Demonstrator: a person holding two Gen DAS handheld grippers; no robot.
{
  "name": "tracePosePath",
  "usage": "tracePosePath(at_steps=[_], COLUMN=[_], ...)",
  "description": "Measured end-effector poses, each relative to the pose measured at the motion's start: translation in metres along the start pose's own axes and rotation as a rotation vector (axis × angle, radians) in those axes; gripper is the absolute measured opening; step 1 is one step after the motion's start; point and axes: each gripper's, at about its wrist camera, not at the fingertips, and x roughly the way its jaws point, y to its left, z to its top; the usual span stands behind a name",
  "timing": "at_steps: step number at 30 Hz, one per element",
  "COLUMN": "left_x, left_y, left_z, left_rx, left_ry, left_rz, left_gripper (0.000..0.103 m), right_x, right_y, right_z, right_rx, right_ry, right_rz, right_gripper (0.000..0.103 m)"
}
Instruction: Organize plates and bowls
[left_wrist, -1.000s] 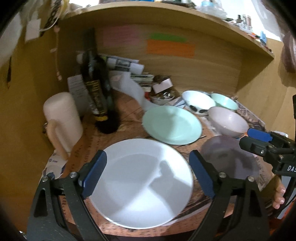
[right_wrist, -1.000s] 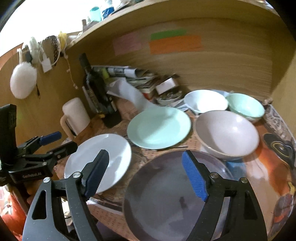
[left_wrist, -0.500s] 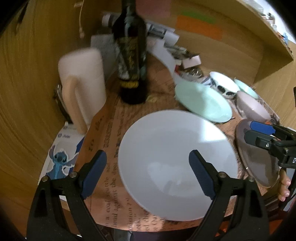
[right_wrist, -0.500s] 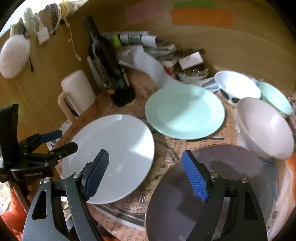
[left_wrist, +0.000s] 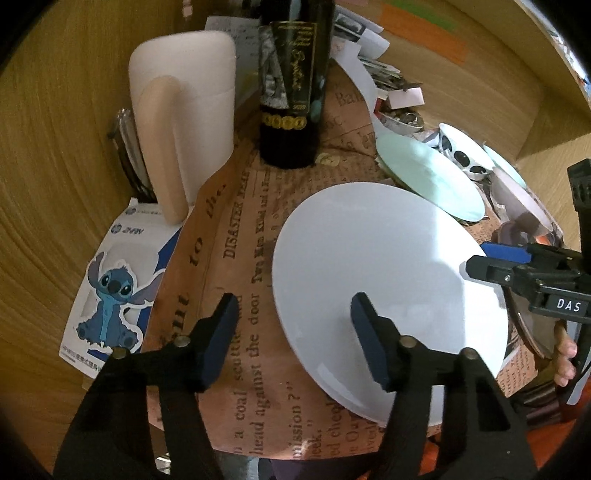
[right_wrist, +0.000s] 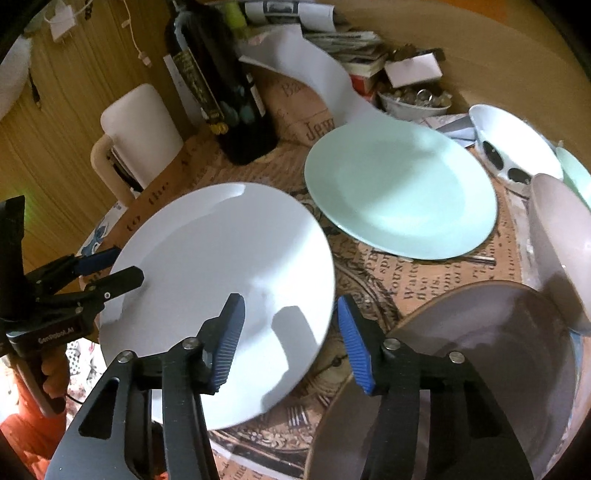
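A white plate (left_wrist: 384, 288) lies on the newspaper-print table cover; it also shows in the right wrist view (right_wrist: 221, 280). My left gripper (left_wrist: 291, 332) is open, straddling the plate's left rim. My right gripper (right_wrist: 288, 332) is open, straddling the plate's right rim, and appears in the left wrist view (left_wrist: 491, 262). A mint plate (right_wrist: 402, 188) lies behind. A grey plate (right_wrist: 491, 354) sits at the right front. A grey bowl (right_wrist: 557, 243), a white spotted bowl (right_wrist: 513, 147) and a mint bowl (right_wrist: 576, 173) stand at the right.
A dark wine bottle (left_wrist: 291, 81) and a white jug with a beige handle (left_wrist: 181, 114) stand at the back left. Papers and a small dish of clutter (right_wrist: 413, 99) lie at the back. A Stitch sticker card (left_wrist: 110, 291) lies at the left edge.
Both grippers have moved down and closer to the white plate, one onto each side of its rim. Their jaws have narrowed.
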Motion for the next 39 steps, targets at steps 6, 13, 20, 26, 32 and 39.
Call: tracePosePath(at_steps=[6, 13, 20, 26, 32, 39], left_x=[0.002, 0.003, 0.003, 0.003, -0.003, -0.016], left_y=[0.000, -0.003, -0.005, -0.007, -0.009, -0.012], left_z=[-0.002, -0.003, -0.003, -0.001, 0.000, 0.010], left_rx=[0.000, 0.013, 0.020, 0.014, 0.013, 0.012], left_ry=[0.016, 0.022, 0.015, 0.009, -0.016, -0.056], left_rz=[-0.039, -0.075, -0.059, -0.038, -0.028, -0.034], left_gripper=[0.043, 0.035, 0.035, 0.035, 0.035, 0.035], right_x=[0.011, 0.013, 0.011, 0.007, 0.001, -0.014], right_y=[-0.002, 0.006, 0.004, 0.000, 0.005, 0.004], right_z=[0.000, -0.002, -0.002, -0.004, -0.005, -0.002], right_rx=[0.013, -0.025, -0.010, 0.035, 0.034, 0.040], right_ry=[0.035, 0.038, 0.019, -0.002, -0.036, -0.083], right_rz=[0.004, -0.032, -0.046, -0.031, -0.036, -0.023], right_gripper=[0.041, 0.041, 0.034, 0.027, 0.027, 0.027])
